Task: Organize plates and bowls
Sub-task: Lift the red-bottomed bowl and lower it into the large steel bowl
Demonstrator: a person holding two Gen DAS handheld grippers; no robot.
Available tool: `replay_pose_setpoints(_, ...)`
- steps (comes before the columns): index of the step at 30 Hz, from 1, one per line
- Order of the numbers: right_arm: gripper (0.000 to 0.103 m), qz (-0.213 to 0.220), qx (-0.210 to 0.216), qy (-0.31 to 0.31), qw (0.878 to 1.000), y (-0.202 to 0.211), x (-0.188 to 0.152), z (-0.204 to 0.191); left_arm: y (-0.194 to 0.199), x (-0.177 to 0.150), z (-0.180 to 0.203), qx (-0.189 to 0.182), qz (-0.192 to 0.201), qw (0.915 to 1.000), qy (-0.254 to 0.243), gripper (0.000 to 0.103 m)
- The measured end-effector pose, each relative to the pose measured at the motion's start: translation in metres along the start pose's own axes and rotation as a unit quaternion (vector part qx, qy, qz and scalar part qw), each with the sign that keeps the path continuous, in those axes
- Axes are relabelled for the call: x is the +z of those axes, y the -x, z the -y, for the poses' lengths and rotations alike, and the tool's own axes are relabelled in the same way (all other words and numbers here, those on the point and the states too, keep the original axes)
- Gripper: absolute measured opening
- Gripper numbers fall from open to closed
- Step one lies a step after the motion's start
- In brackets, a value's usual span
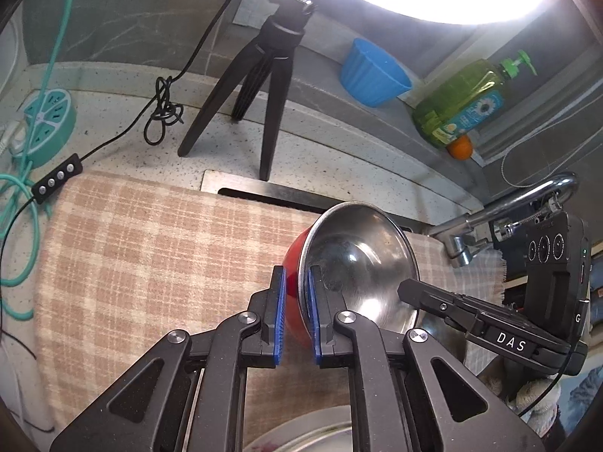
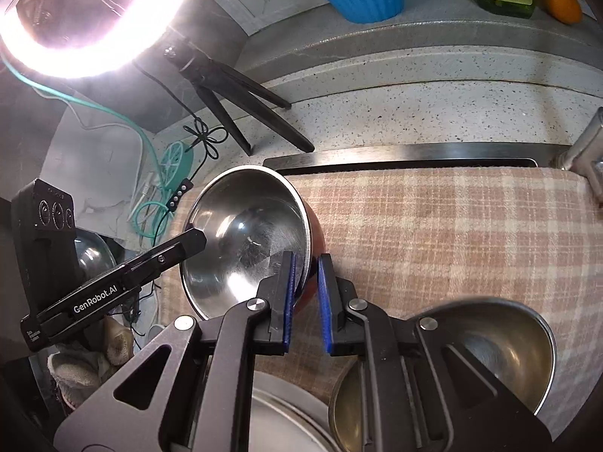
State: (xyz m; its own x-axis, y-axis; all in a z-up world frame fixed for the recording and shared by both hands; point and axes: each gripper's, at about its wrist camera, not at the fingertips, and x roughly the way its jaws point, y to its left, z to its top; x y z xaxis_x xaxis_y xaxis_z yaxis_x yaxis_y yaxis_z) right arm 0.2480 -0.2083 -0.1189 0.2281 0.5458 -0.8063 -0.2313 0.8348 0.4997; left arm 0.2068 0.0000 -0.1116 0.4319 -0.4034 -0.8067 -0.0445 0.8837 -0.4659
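A steel bowl with a red outside (image 1: 361, 260) is held tilted above the checked cloth (image 1: 150, 248). My left gripper (image 1: 296, 282) is shut on its rim, one pad outside and one inside. My right gripper (image 2: 306, 263) also straddles the bowl's rim (image 2: 248, 233) on the opposite side, jaws narrow with a small gap on the outer side. A second steel bowl (image 2: 501, 342) sits on the cloth under my right gripper. A pale plate (image 2: 279, 414) lies at the bottom, seen also in the left wrist view (image 1: 312, 429).
A black tripod (image 1: 260, 86) with a bright ring light stands behind the cloth. A blue cup (image 1: 373, 71), green soap bottle (image 1: 463, 105) and an orange (image 1: 460, 147) sit on the back ledge. A faucet (image 1: 501, 211) is at right, cables and a teal power strip (image 1: 45, 124) at left.
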Motion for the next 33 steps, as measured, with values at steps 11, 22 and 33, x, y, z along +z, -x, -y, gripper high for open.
replay_pose_setpoints(11, 0.012, 0.037, -0.003, 0.003, 0.999, 0.051, -0.024, 0.003, 0.028, -0.015, 0.044, -0.021, 0.023, 0.9988, -0.037, 0.009)
replay_pose_setpoints(22, 0.012, 0.058, -0.020, -0.016, 0.998, 0.093, -0.054, 0.035, 0.021, -0.038, 0.088, -0.044, 0.008, 0.9963, -0.073, 0.010)
replay_pose_setpoints(33, 0.012, 0.061, -0.043, -0.040, 0.996, 0.109, -0.079, 0.071, -0.002, -0.060, 0.120, -0.052, -0.024, 0.9937, -0.096, 0.010)
